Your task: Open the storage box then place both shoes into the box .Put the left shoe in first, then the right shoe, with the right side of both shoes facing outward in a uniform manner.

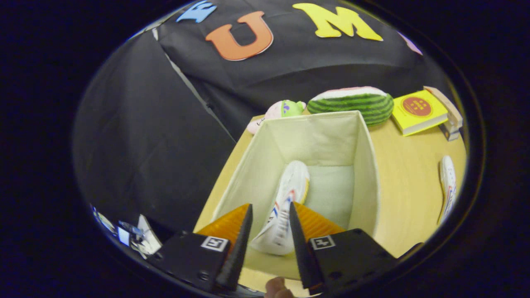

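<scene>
Risk sits with the first shoe [285, 207]: it lies in the open storage box [368, 165], framed by the gripper [270, 213], whose jaws stand apart and probably clear of it, though contact is hard to judge. Withdrawing carelessly could snag it and spoil its facing. From the box, the second shoe [448, 186] waits at three o'clock on the pale wooden table [408, 182]; a watermelon cushion [356, 101], plush toy [281, 111] and yellow book [418, 111] crowd twelve to two. Black cloth walls the booth.
</scene>
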The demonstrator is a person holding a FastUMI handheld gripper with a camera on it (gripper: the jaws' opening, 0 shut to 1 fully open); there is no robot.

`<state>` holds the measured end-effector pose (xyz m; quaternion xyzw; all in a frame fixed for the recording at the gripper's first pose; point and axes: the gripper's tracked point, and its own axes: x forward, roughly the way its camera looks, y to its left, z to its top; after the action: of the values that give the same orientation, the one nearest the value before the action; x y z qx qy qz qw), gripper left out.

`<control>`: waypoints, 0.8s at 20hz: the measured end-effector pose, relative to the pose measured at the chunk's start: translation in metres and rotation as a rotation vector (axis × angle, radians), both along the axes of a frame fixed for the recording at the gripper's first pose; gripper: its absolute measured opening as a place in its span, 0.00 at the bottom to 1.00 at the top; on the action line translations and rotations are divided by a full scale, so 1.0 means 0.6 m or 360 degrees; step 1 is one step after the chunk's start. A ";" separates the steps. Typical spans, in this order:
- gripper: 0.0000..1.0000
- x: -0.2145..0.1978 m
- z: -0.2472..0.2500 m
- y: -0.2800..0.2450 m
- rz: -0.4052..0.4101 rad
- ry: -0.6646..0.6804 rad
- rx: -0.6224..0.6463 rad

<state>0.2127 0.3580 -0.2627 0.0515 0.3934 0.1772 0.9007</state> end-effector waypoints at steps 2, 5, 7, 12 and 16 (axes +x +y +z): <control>0.60 -0.005 0.012 -0.038 -0.0012 -0.0096 -0.0186; 0.78 -0.020 0.021 -0.062 0.0023 -0.0122 -0.0274; 0.84 -0.026 0.040 -0.093 0.0019 -0.0155 -0.0296; 0.84 -0.033 0.063 -0.205 -0.0043 -0.0191 -0.0357; 0.84 -0.031 0.066 -0.312 -0.0102 -0.0222 -0.0473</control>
<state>0.1939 0.1709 -0.2232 -0.0820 0.3499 0.0913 0.9287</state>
